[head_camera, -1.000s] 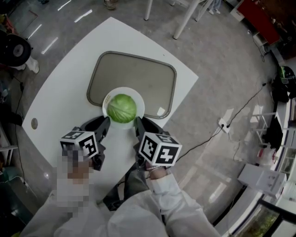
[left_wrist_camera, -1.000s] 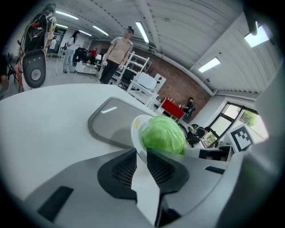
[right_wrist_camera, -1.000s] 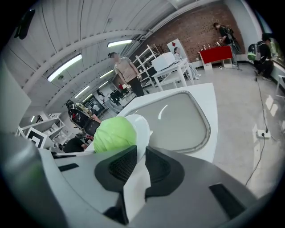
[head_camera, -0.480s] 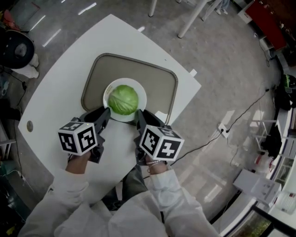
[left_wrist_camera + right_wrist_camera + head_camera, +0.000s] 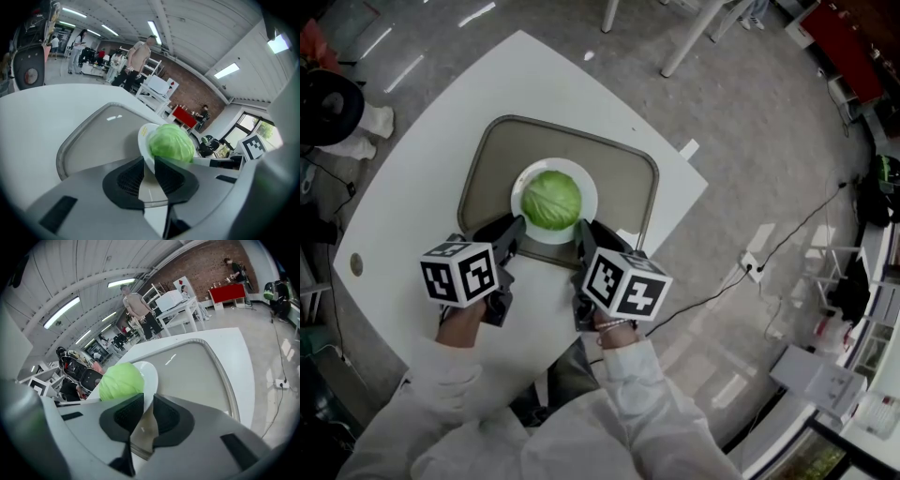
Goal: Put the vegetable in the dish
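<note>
Head view: the cabbage [image 5: 551, 199] lies in the white dish [image 5: 588, 184], which is over the grey tray [image 5: 623, 169] on the white tabletop [image 5: 412, 150]. The left hand-held gripper [image 5: 517, 228] and the right hand-held gripper [image 5: 581, 230] meet the dish's near rim, one on each side.

Left gripper view: the jaws are clenched on the dish rim.

Right gripper view: the jaws are likewise clamped on the rim.

Whether the dish rests on the tray or hangs just above it cannot be told.
</note>
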Tool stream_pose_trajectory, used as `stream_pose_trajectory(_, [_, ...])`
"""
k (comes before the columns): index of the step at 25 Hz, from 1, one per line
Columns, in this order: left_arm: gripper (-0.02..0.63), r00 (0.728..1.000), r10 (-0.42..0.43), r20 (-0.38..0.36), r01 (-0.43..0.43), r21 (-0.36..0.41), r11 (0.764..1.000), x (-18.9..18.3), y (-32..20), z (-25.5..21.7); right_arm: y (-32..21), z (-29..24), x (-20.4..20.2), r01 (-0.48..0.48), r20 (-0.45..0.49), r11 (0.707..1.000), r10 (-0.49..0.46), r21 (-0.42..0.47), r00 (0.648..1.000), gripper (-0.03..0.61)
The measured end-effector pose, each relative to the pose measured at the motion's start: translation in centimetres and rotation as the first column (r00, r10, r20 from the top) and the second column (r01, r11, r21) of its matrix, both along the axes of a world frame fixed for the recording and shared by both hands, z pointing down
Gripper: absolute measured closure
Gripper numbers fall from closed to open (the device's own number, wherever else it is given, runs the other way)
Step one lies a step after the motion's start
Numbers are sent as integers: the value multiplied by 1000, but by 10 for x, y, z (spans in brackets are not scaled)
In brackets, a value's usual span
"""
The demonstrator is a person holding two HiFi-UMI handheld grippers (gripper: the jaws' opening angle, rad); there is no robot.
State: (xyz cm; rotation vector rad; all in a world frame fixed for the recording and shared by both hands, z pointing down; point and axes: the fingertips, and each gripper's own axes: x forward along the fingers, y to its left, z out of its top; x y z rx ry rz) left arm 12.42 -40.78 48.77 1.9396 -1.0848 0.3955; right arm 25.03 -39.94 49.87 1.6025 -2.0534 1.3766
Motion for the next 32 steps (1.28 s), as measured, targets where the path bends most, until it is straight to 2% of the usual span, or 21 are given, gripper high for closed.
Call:
stream_pose_trajectory(10, [541,1000,-7,4,7,-35,999,2,-9,11,-10,7,2,14,-20,999,-15,-33,1000,509])
stream_pose_trajectory(20, [540,996,16,85,-13,-39,999,2,-8,16,-9,12,0,12,-58,998,-16,-60,998,508])
stream_pose_trajectory(27, [540,984,49,174,-47,-18,999,2,-10,19,-10,16,-3,47,-92,997,-52,-54,994,508])
stream_pose_trajectory(32, [539,981,61,184,-61,-5,998,2,-13,19,-13,15,0,65,-123,997,-70,-44,990,508])
